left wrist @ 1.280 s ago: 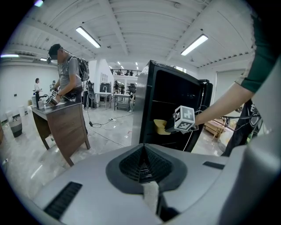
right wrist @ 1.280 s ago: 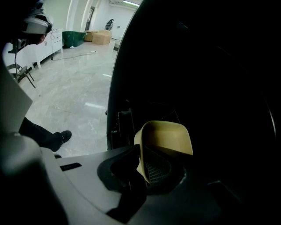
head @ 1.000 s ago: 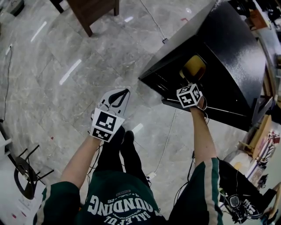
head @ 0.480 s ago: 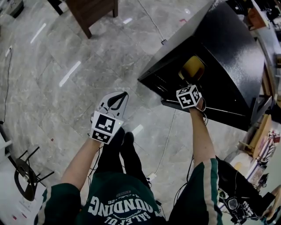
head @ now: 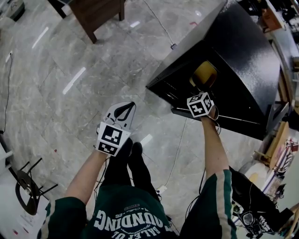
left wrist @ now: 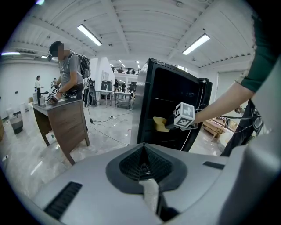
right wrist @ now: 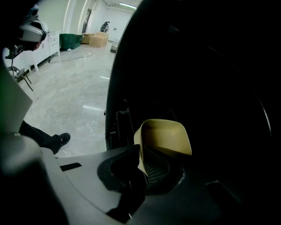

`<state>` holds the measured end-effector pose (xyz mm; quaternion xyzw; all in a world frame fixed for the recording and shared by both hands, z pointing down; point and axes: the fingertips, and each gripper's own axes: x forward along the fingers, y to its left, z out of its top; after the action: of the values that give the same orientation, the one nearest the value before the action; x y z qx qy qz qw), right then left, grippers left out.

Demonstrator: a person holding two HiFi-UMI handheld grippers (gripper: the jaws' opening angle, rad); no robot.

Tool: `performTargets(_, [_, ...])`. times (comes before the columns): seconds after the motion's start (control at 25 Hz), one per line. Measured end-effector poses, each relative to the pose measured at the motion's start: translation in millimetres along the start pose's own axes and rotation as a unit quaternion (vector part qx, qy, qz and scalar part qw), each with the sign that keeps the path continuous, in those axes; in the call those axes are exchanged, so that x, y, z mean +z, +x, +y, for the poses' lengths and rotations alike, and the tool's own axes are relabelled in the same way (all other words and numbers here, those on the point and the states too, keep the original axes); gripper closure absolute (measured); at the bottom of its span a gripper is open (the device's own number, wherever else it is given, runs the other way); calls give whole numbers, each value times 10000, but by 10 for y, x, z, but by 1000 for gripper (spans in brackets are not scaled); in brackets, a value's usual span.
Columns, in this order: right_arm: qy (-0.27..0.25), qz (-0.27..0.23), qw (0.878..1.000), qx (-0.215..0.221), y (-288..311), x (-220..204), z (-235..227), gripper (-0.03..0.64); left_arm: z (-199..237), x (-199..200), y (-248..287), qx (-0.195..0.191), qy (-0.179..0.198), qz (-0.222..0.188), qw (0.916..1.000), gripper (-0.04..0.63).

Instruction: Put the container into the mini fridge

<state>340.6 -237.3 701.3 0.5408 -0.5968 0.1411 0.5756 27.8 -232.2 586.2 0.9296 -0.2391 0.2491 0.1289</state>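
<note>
The yellow container (head: pixel 205 74) sits inside the opening of the black mini fridge (head: pixel 247 60), tilted, with its open side toward the camera. My right gripper (head: pixel 201 89) is shut on the container's near rim (right wrist: pixel 164 136), and its jaws (right wrist: pixel 141 162) pinch the thin wall against the fridge's dark inside (right wrist: pixel 210 88). My left gripper (head: pixel 123 108) hangs over the marble floor, well left of the fridge, with its jaws (left wrist: pixel 144 151) shut on nothing. The left gripper view also shows the fridge (left wrist: pixel 171 105) and the container (left wrist: pixel 159 123).
A wooden desk (head: pixel 96 11) stands at the back left, and a person (left wrist: pixel 70 72) stands at it. A black chair (head: pixel 25 186) is at the near left. A cable (head: pixel 180 140) runs across the floor by the fridge. Clutter (head: pixel 275 154) fills the right edge.
Almost nothing has changed. My left gripper has drifted slightly back toward my body. The right gripper still holds the container in the fridge opening.
</note>
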Motion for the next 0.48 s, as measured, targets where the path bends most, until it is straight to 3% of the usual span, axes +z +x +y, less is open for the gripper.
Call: performTargets(0.48, [-60, 76, 10000, 1, 3, -18, -15, 577, -22, -51, -13, -19, -17, 52, 10000, 580])
